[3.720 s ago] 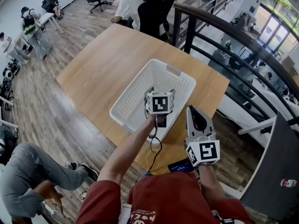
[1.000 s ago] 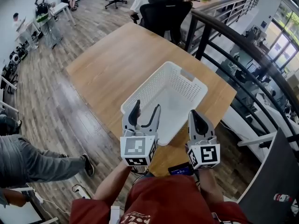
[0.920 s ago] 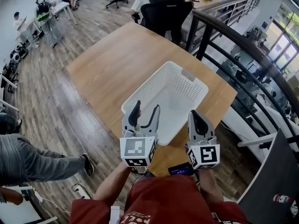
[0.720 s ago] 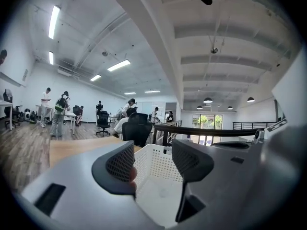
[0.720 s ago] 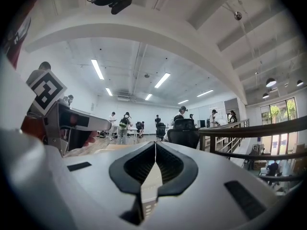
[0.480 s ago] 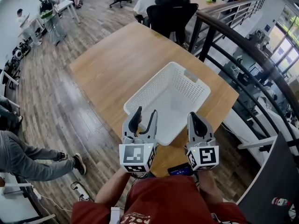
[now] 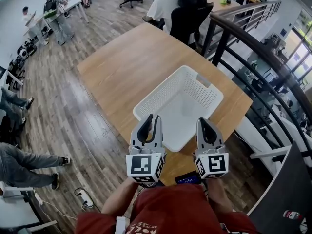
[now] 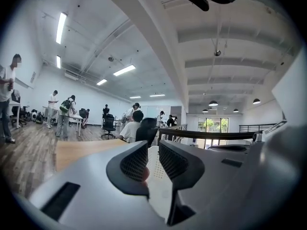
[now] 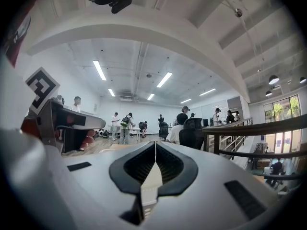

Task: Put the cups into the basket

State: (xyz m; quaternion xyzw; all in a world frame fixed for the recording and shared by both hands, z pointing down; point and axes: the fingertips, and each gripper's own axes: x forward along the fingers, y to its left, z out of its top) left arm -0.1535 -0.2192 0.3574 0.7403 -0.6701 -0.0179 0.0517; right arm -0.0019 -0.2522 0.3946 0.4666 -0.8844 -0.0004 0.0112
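White basket [image 7: 158, 94], one, on table [image 7: 122, 62]; two grippers: left gripper [image 7: 152, 119], fingers [image 8: 134, 163] just closing, narrowly apart, empty; right gripper [image 7: 203, 121], fingers [image 9: 171, 168] together.

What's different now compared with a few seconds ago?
The left tool has drawn back from over the white perforated plastic basket to the near edge of the wooden table, and its jaws have just been closing on nothing, a narrow gap left. The right tool stayed shut and in place; the basket kept its spot.
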